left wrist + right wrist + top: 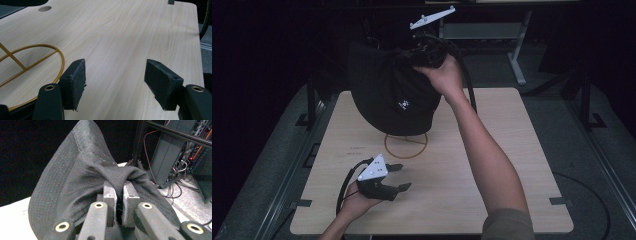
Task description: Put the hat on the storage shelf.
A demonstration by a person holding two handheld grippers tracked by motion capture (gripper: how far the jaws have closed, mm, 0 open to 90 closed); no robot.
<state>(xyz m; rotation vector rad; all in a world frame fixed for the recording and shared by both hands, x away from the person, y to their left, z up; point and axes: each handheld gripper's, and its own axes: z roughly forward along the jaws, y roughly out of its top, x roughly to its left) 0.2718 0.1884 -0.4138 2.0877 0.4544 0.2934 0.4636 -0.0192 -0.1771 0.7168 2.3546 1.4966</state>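
The high view looks forward and down from above the person's side, taking in the whole wooden table [492, 165]. The left gripper view sits low and close over that tabletop, sharing its gold wire ring [37, 53] [406, 145]. The right gripper view (raised, very near) faces the black hat [82, 180] [387, 95] and a rear equipment rack [175, 152]

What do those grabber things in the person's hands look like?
Both are black. The left gripper has two stubby jaws with rough dark pads, brass-coloured rivets, a grey three-cornered plate on top and a black cable. The right gripper has paler grey pads. An olive sleeve covers the right upper arm.
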